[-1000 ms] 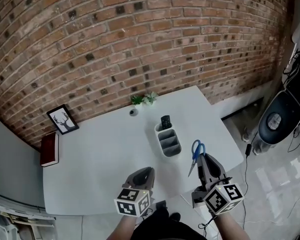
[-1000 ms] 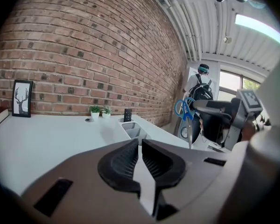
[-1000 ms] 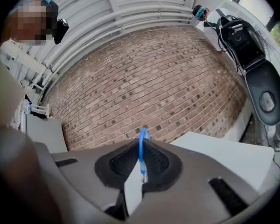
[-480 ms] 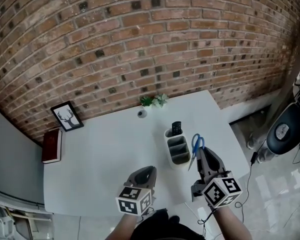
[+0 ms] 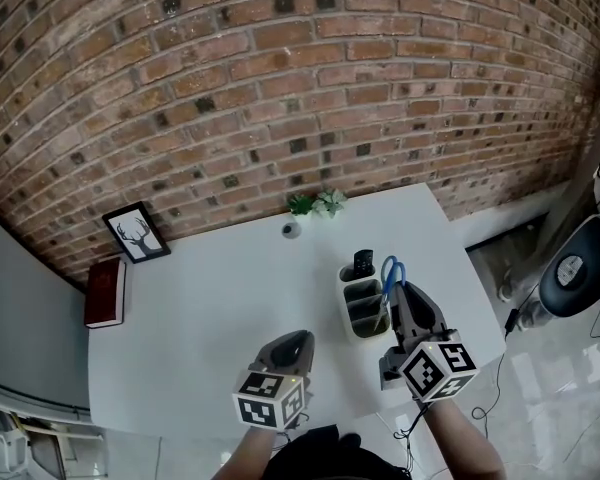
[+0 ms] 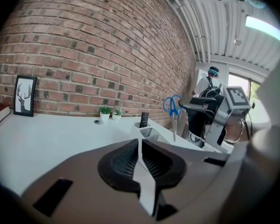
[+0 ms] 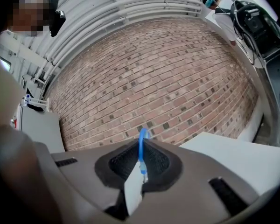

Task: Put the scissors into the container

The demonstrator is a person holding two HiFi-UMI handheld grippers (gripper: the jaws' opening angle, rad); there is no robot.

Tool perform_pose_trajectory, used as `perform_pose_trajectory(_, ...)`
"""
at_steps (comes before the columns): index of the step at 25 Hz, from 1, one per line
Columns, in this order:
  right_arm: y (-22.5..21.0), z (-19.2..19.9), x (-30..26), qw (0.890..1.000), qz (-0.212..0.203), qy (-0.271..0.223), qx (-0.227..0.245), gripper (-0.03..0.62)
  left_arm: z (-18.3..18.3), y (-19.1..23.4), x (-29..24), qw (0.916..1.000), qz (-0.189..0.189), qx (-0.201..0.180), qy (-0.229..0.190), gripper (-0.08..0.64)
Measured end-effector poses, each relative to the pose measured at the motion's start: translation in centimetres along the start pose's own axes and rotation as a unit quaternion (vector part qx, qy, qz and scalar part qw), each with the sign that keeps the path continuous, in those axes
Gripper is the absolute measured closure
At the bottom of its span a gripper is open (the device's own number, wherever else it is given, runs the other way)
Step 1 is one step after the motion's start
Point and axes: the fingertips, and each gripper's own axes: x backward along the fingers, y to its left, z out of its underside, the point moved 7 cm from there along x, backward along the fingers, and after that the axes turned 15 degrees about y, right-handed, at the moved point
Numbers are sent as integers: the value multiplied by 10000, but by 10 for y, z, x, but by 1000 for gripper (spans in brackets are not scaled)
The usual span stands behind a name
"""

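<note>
Head view puts the scissors [image 5: 391, 270] in the right gripper [image 5: 401, 296], whose jaws are pressed together on the blue handle loops. The right gripper view confirms it: a blue loop stands edge-on, pinched between the two pads with no gap on either side. The scissors hang with their long axis close to upright, handles on top at the jaws and the closed blades pointing down toward the container [image 5: 364, 306]. This is a pale, narrow organiser of several compartments on the white table [image 5: 200, 298], its length running away from the person toward the brick wall. A black object [image 5: 363, 263] stands in its farthest compartment; the nearer ones look empty. From above, the blades overlap the container's right-hand wall. In the left gripper view the tips hang just to the right of its near end and above rim height. I judge them to be over or just outside that right rim; which of the two I cannot tell. The coming move seems to call for a small shift to the left, to bring the tips over an open compartment, then a straight descent along the blades' own axis. The left gripper [image 5: 295, 343] is closed on nothing, pads meeting, low over the near part of the table and well apart from the container on its left, so the right one is plainly the nearer.
</note>
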Motion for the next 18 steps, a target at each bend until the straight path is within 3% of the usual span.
perform_pose_trajectory(18,-9,4,-54,9999,79,141,9,566,2,27,0,9997,-104,234,7,532)
